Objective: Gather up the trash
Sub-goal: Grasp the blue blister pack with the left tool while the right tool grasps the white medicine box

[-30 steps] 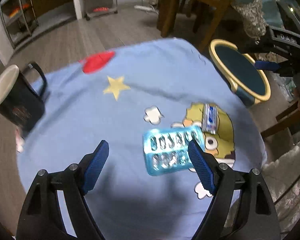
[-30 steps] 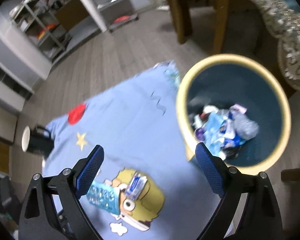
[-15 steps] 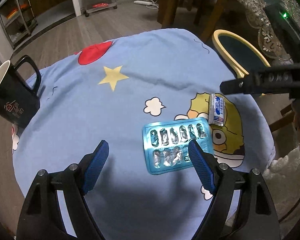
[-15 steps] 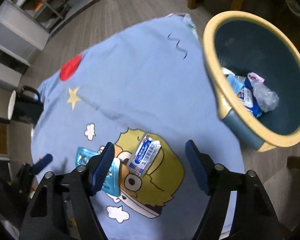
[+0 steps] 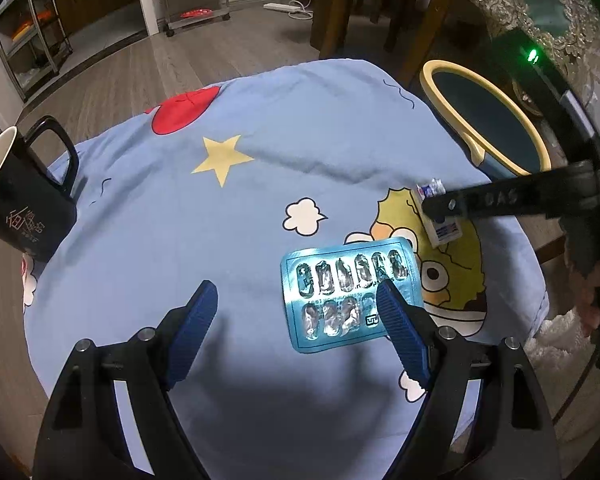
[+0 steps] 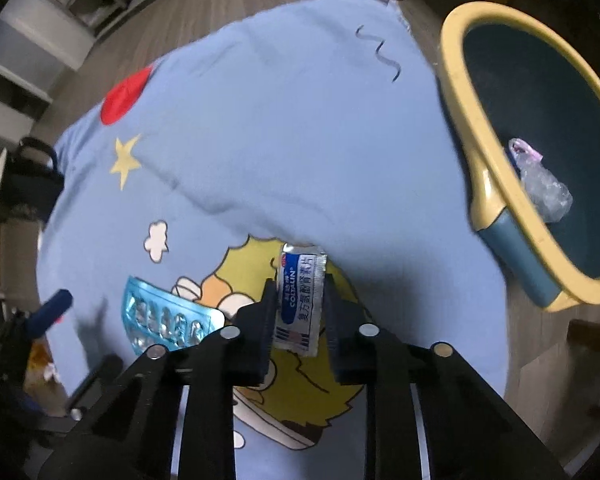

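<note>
A small white-and-blue sachet [image 6: 300,300] lies on the cartoon print of the blue tablecloth [image 5: 220,240]. My right gripper [image 6: 300,292] points down at it, its jaws closing with the sachet between them and both pads against its edges. In the left wrist view one black finger [image 5: 500,200] of that gripper crosses the sachet [image 5: 444,232]. A teal blister pack [image 5: 340,280] lies flat just left of it. My left gripper [image 5: 296,292] hovers open above the pack, its right pad over the pack's near corner.
A yellow-rimmed blue bin [image 6: 460,92] stands past the table's right edge with crumpled trash [image 6: 544,184] inside. A black mug [image 5: 16,200] sits at the table's left edge. Wooden chair legs [image 5: 332,12] stand behind. A hand [image 5: 592,300] shows at far right.
My right gripper has come from over the bin down to the sachet, and its wide jaws have closed onto it. The left gripper has stayed open over the blister pack.
</note>
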`<state>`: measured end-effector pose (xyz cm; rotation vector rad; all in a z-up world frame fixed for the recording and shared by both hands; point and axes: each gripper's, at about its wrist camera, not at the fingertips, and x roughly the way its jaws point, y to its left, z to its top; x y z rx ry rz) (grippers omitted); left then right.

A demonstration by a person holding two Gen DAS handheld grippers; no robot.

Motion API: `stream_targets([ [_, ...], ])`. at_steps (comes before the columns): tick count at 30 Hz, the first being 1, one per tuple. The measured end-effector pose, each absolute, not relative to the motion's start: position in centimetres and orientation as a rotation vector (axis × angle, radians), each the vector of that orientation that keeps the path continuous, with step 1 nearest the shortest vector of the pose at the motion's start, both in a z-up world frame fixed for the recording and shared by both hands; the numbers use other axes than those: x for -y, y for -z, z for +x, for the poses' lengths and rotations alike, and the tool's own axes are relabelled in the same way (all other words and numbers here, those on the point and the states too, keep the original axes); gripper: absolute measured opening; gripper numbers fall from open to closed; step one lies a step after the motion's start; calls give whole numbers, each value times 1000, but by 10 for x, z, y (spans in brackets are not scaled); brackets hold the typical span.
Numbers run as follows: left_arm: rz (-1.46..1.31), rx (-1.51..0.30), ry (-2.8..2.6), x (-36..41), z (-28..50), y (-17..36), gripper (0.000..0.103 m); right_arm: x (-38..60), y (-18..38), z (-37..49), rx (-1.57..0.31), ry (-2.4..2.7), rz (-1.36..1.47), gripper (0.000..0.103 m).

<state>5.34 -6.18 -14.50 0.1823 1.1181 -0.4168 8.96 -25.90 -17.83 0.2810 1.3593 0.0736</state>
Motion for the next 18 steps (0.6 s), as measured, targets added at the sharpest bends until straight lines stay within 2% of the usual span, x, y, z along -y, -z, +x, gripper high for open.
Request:
stream_targets([
  [4, 172, -1116, 434, 67, 56, 144, 80, 270, 157, 90, -1309, -85, 331, 8],
  [12, 167, -1112, 466, 77, 55, 144, 80, 304, 89, 97, -1197, -148, 277, 8],
  [15, 174, -1115, 472, 80, 54, 146, 81, 318, 80, 94, -1171, -138, 236, 8],
  [18, 183, -1124, 480, 84, 53, 149, 89, 336, 90, 90, -1168, -118, 295, 8],
])
